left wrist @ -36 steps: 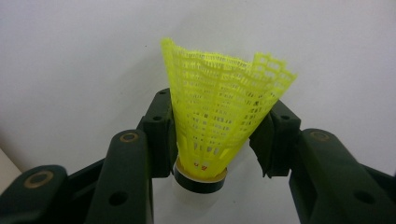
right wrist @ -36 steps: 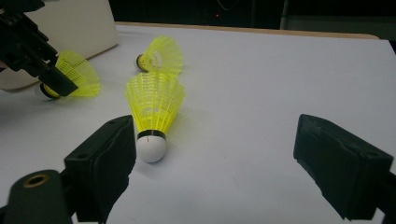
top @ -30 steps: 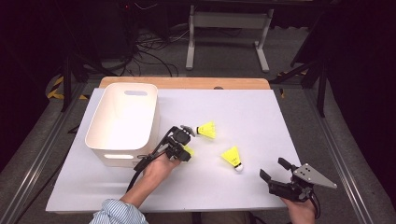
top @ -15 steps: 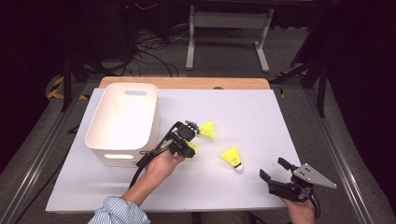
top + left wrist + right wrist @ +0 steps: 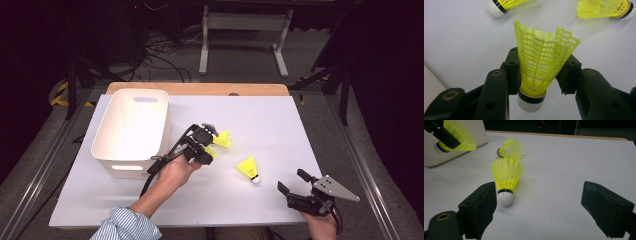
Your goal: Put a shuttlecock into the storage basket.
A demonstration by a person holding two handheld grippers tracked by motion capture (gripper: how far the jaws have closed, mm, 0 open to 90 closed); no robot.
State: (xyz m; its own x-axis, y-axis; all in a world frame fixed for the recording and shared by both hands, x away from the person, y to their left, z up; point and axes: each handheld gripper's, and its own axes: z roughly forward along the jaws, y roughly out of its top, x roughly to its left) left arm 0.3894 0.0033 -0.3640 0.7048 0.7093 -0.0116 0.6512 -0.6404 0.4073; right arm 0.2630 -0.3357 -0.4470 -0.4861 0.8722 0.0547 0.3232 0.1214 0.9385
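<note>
Shuttlecocks, yellow mesh skirt, white cork with a black band: three.

One, the held shuttlecock (image 5: 541, 67), sits between the jaws of the left gripper (image 5: 541, 75), whose pads press on either side of the skirt low down by the cork, with the cork end toward the camera (the skirt is visibly pinched in). In the high view this gripper (image 5: 207, 145) is near the middle of the table, just right of the bin.

One, the far shuttlecock (image 5: 222, 139), lies on its side on the sheet just right of the left gripper's tips.

One, the near shuttlecock (image 5: 249, 168), lies on its side right of centre, cork pointing toward the near right, between the two grippers. In the right gripper view it (image 5: 506, 178) lies just beyond the left-hand jaw, apart from it.

Grippers: two. The right gripper (image 5: 300, 186) rests at the near right corner, jaws spread wide with nothing between them.

Bin: one, white plastic bin (image 5: 107, 145), far left, with slot handles.

Table surface: one white sheet (image 5: 280, 125) over a wooden board (image 5: 200, 89).
</note>
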